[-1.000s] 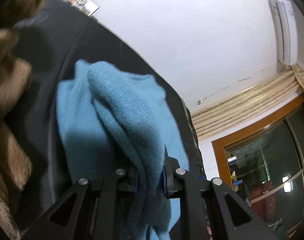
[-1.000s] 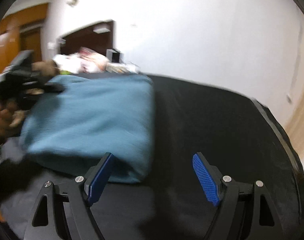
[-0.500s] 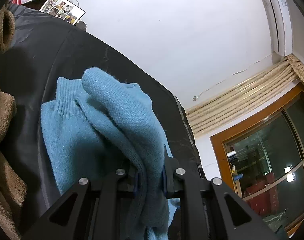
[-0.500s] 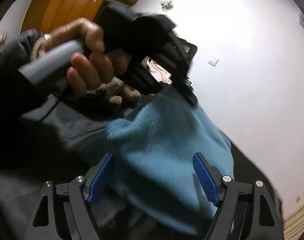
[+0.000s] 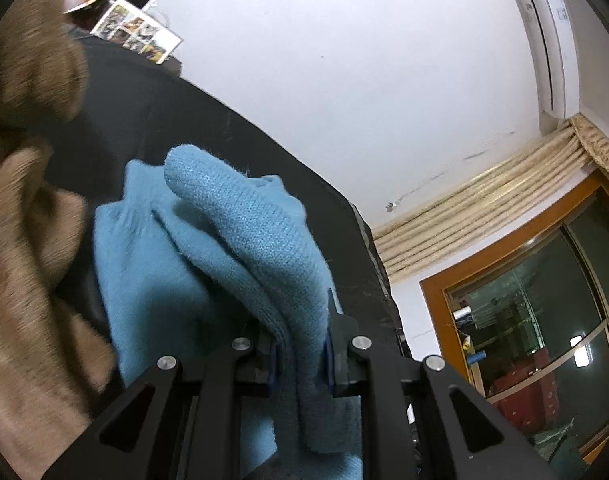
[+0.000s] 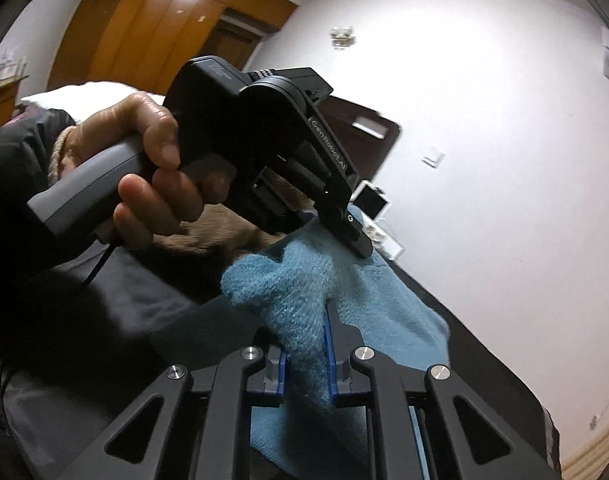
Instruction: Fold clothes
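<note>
Right gripper [image 6: 306,364] closing on blue sweater [image 6: 304,292] fold betw. pads; left gripper [image 5: 300,356] pinching it too.

I'm working over a black-covered surface [image 5: 152,120] that carries everything here. The blue knit sweater [image 5: 152,280] lies on it, partly bunched and lifted. Just beside the sweater, toward the person's side, a brown fuzzy garment [image 5: 28,240] rests on the same cover. Beyond the sweater, at the far edge by the white wall, I see photo prints [image 5: 138,36].
</note>
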The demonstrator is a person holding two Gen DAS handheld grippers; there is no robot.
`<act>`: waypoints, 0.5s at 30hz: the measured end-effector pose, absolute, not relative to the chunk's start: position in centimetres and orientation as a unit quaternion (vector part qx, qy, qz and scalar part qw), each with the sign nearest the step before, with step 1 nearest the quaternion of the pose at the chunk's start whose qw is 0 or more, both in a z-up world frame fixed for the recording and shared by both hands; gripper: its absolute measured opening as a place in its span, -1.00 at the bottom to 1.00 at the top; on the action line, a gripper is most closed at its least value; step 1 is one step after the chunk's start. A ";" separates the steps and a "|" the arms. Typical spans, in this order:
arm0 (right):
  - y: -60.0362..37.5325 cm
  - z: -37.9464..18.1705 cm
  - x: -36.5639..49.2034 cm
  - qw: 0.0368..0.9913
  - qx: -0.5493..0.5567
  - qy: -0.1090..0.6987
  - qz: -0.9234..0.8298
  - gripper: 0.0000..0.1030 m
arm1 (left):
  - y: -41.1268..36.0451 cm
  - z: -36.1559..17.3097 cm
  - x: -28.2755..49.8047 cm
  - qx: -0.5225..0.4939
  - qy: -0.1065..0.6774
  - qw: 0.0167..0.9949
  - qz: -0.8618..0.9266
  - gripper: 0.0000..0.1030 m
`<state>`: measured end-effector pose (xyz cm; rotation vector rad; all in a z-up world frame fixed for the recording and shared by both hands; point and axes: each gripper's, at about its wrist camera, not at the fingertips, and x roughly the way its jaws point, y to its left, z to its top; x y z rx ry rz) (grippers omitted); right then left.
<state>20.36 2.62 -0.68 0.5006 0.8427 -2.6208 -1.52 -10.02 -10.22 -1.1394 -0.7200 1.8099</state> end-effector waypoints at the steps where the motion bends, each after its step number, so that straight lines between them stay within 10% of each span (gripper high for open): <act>1: 2.2 -0.9 20.5 0.178 0.176 0.302 -0.920 -0.71 | -10.7 -10.8 -1.6 -0.457 -0.299 0.423 0.723 -0.64; 15: -3.5 -4.5 20.0 0.227 0.216 0.349 -0.883 -0.71 | -15.1 -14.4 -2.5 -0.463 -0.328 0.397 0.721 -0.64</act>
